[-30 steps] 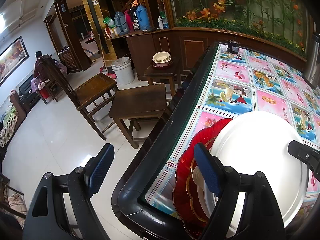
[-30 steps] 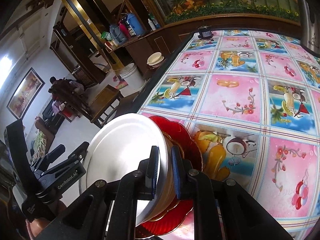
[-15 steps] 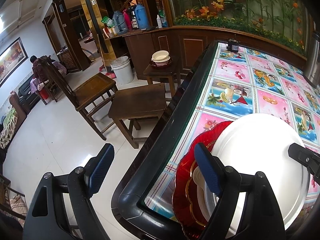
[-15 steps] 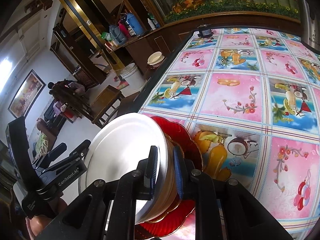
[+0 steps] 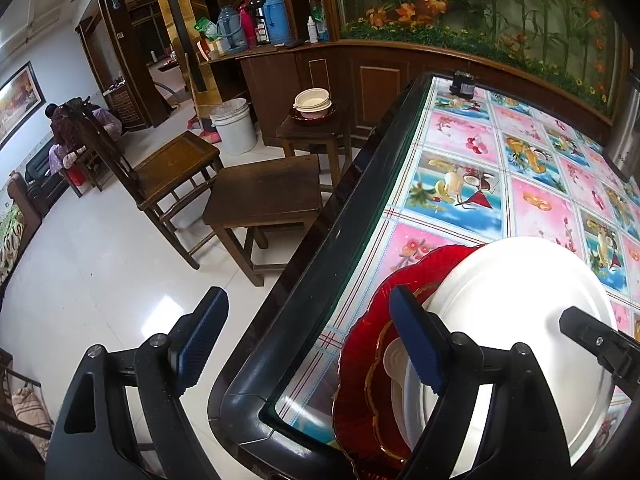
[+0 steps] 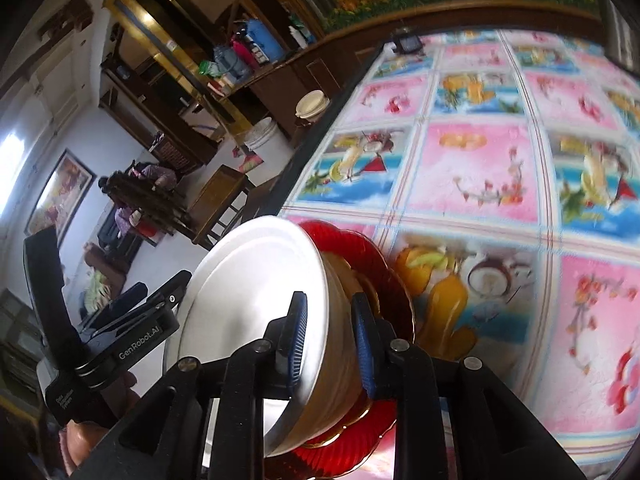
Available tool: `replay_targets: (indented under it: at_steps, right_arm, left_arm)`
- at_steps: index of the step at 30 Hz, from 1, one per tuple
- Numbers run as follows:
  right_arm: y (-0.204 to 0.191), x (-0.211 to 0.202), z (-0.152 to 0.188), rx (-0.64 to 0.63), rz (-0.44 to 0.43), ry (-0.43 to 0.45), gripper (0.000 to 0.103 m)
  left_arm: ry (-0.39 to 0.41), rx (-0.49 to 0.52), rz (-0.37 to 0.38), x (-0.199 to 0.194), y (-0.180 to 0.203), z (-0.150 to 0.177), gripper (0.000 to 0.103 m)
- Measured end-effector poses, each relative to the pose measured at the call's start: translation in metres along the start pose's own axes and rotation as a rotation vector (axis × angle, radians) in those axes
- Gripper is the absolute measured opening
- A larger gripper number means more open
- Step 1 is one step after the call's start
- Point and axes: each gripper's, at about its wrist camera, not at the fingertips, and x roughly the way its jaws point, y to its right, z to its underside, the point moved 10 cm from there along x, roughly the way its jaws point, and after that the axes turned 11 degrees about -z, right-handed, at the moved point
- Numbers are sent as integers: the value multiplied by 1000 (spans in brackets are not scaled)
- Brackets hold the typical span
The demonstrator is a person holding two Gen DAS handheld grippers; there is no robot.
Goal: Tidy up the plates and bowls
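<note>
- Glass-topped table (image 5: 472, 208) with a fruit-print cloth under the glass; wooden stools and white tile floor to its left.
- Left gripper (image 5: 308, 340): fingers spread wide, nothing between them. Its left finger hangs over the floor beyond the table edge; its right finger (image 5: 416, 344) stands in front of the stacked dishes, and I cannot tell whether it touches them.
- White bowl (image 5: 520, 312) sits on a red plate (image 5: 360, 360) at the near corner of the table, close to the edge. A smaller pale piece shows between them; what it is I cannot tell.
- Right gripper (image 6: 328, 340): jaws opening, with the rim and wall of the white bowl between them. Inner pad lies against the bowl's inside; outer pad (image 6: 362, 344) looks just clear of the wall, though the view is blurred.
- Step in hand, my reading: letting go of the bowl now that it rests on the red plate.
- To do it well: open fully before withdrawing, then back out along the fingers so the inner pad does not hook the rim. The stack is near the edge, so avoid any sideways drag.
</note>
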Motion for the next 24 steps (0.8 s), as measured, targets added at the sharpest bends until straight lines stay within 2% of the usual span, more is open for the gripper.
replay_targets:
  at_steps: [8,12,17,24]
  right_arm:
    - [-1,-3,-3,-21,17,17,27]
    - [-2,-10,-3,-30,15,27,22]
    - [-1,-14,-1,-36,25,22,21]
    - [10,-21,1,43,-4,-6,21]
  left_arm:
    - [-2,33,-4,-2,1,2,84]
    - [-4,49,6,-4,4,3,84]
    - [-1,58,9,-7,5,4,84]
    - [2,90,21,-15,14,6,84]
